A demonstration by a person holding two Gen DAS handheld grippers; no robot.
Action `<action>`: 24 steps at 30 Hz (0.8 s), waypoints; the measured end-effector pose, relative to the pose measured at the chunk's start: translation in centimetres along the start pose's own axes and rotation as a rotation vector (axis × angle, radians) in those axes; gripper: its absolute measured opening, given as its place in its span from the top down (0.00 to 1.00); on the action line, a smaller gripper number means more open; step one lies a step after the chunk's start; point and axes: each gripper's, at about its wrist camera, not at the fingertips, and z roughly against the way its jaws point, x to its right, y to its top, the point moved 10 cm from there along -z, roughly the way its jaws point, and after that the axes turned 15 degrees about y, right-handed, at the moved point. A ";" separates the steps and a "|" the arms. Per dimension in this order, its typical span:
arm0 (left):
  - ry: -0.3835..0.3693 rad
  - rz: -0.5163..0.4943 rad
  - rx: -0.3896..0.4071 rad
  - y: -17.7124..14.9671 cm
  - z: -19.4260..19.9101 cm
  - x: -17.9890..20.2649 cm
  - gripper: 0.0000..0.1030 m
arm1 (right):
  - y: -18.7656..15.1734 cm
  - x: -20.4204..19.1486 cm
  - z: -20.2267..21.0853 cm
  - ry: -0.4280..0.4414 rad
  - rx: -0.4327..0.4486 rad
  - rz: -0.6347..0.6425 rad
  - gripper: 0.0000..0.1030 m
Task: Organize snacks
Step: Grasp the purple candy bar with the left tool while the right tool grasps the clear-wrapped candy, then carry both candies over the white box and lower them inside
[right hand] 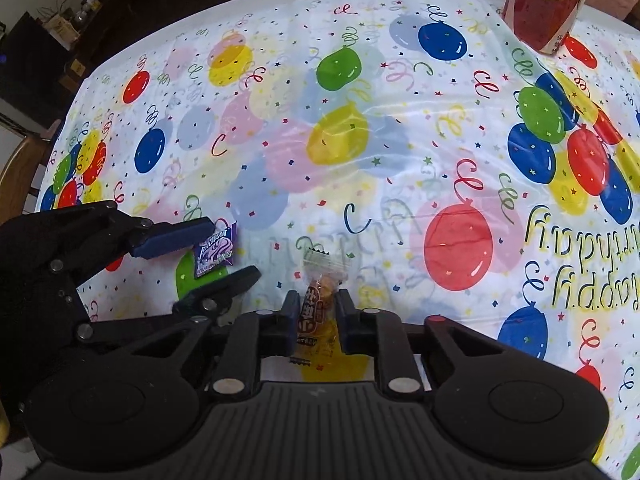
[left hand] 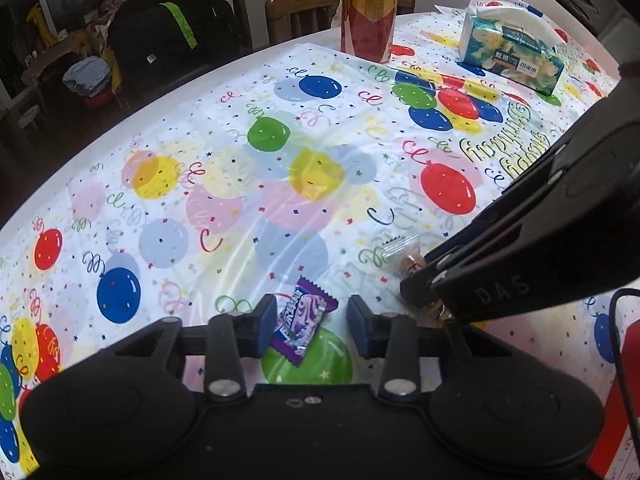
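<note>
A purple candy [left hand: 302,322] lies on the balloon-print tablecloth [left hand: 240,184] between the fingers of my left gripper [left hand: 312,326]. That gripper is open, and the candy touches only the left pad. The right wrist view shows the same candy [right hand: 216,250] inside the left gripper [right hand: 234,248]. A clear-wrapped snack with an orange and brown filling [right hand: 318,300] sits in my right gripper [right hand: 319,312], both pads against its sides. In the left wrist view the right gripper [left hand: 416,276] reaches in from the right over that snack [left hand: 396,250].
A tall red-and-yellow canister [left hand: 370,12] [right hand: 544,4] stands at the far side of the table. A tissue pack [left hand: 512,52] lies to its right. A wooden chair [left hand: 296,12] stands behind the table, and a red box [left hand: 624,400] sits at the right edge.
</note>
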 end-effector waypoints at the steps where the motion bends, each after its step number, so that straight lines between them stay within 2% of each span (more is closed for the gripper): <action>1: -0.007 0.008 -0.004 0.0 0.0 0.0 0.71 | -0.1 0.1 0.1 0.002 0.000 -0.001 0.84; 6: -0.047 0.059 -0.019 -0.3 0.5 0.0 0.79 | -0.3 0.4 0.7 0.013 0.007 -0.008 0.85; 13: -0.051 0.077 -0.036 -1.0 1.4 0.6 0.80 | -1.2 0.1 2.7 0.047 0.018 -0.007 0.85; 19: -0.059 0.109 -0.028 -1.3 3.7 0.8 0.80 | -2.2 -0.7 5.5 0.072 0.040 0.007 0.85; 24: -0.045 0.096 -0.022 -1.8 5.9 0.9 0.80 | -3.4 -1.5 8.0 0.087 0.061 0.024 0.85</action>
